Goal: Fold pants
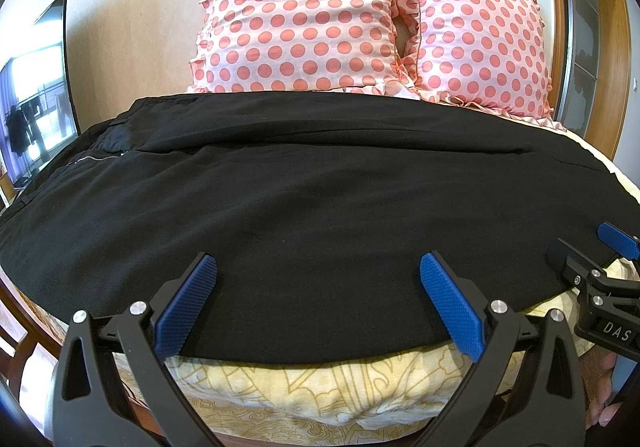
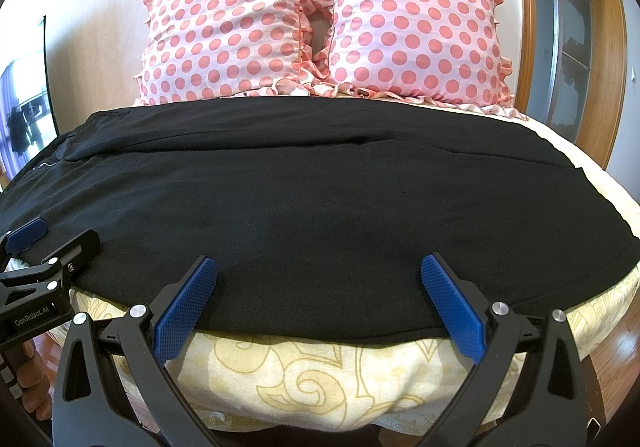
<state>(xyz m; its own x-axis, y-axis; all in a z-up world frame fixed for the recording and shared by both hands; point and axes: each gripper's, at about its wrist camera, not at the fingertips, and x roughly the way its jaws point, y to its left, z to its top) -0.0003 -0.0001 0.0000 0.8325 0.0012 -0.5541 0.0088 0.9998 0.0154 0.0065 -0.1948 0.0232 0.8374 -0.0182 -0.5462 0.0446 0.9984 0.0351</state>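
While both grippers hover at the near edge of the bed, the scene reads as follows.

Pillows: two pink polka-dot pillows [image 1: 304, 19] [image 2: 224, 27] stand side by side against the wall, far ahead of both grippers, beyond the far edge of the pants.

Bed cover: a cream sheet with a yellow pattern [image 1: 304, 387] [image 2: 312, 375] shows directly under and between the fingers of each gripper, below the hem of the cloth.

Screen: a dark screen [image 1: 44, 87] leans at the far left of the left gripper.

Door frame: wooden frame and door [image 2: 576, 47] stand at the far right of the right gripper.

Pants: black pants [image 1: 304, 207] [image 2: 304, 199] lie flat across the bed, spread sideways ahead of both grippers, zipper end [image 1: 96, 159] to the left; nothing lies on top of them.

Left gripper [image 1: 318, 303]: fingers spread wide, holding nothing, tips over the near edge of the pants, pointing toward the pillows.

Right gripper [image 2: 320, 303]: likewise wide apart and holding nothing, tips over the near edge, just beside the left gripper, to its right.
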